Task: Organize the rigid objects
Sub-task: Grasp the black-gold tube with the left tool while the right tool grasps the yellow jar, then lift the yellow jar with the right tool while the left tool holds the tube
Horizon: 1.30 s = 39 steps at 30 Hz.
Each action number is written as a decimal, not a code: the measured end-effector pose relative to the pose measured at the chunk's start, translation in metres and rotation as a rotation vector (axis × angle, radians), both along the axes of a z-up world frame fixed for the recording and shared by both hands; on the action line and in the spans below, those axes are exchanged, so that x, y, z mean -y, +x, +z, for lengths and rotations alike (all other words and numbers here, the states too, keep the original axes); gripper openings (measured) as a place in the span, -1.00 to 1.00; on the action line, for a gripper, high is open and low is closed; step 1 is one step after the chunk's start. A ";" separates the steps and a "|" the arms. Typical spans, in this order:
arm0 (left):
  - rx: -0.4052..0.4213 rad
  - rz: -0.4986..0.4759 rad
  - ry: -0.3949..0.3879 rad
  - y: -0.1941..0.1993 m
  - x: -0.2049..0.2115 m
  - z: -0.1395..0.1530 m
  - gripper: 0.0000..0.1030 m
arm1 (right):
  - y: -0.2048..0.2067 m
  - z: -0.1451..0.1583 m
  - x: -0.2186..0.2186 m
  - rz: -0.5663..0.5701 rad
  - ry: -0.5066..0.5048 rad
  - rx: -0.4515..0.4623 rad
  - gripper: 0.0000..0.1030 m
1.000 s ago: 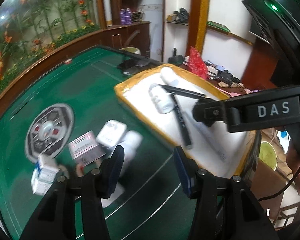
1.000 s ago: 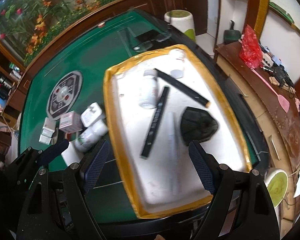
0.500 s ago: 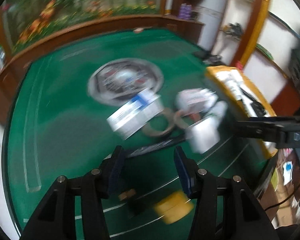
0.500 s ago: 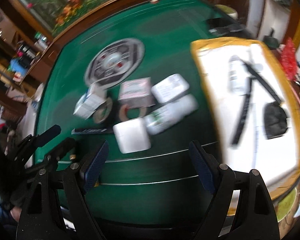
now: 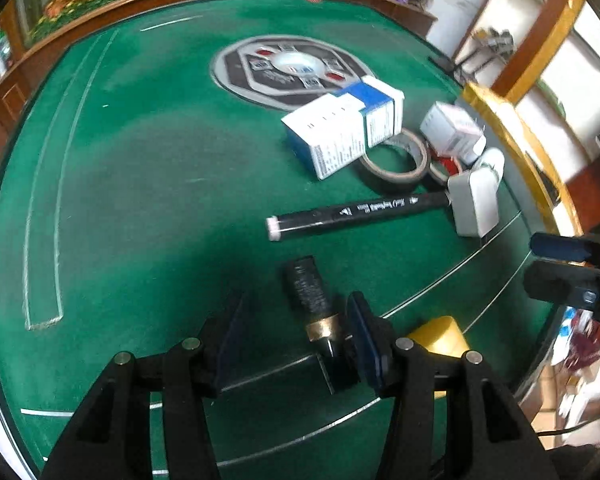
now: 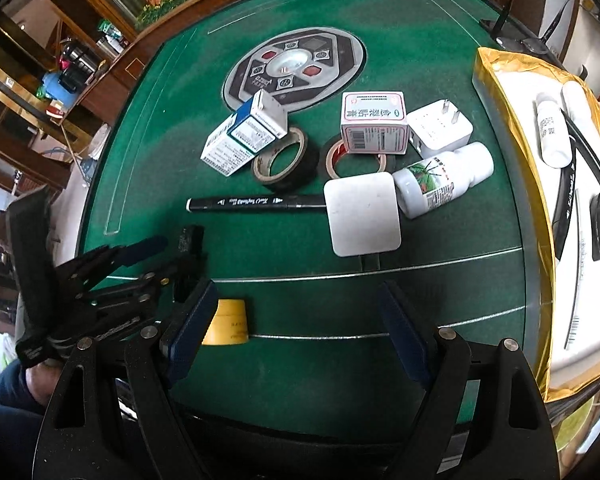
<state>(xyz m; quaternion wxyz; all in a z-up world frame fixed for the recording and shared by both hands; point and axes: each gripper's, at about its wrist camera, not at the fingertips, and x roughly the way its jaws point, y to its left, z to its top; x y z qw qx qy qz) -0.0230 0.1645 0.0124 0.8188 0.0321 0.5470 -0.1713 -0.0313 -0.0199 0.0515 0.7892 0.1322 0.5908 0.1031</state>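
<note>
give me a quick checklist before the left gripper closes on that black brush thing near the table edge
1. Left gripper open: ok.
2. Black brush between its fingers: partly; it lies close to one finger, off centre: not ok.
3. Pads touching the brush: cannot tell.
4. Yellow jar clear of the fingers: ok; it sits beside them.
5. Right gripper open and holding nothing: ok.
6. Black pen clear of the left gripper: ok.

Left of the tray (image 6: 500, 80): two tape rolls (image 6: 282, 160), two cartons (image 6: 374, 124), two white adapters (image 6: 362, 214), one bottle (image 6: 444, 184), one black pen (image 6: 256, 202).
</note>
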 end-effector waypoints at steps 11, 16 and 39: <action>0.065 -0.042 0.081 -0.006 -0.014 0.000 -0.66 | -0.005 -0.009 -0.035 0.134 -0.001 -0.033 0.61; 0.077 -0.027 0.092 -0.012 -0.027 0.001 -0.66 | 0.000 -0.020 -0.064 0.218 -0.023 -0.068 0.61; 0.085 -0.058 0.061 -0.014 -0.012 0.004 -0.68 | -0.007 -0.028 -0.053 0.197 -0.035 -0.099 -0.22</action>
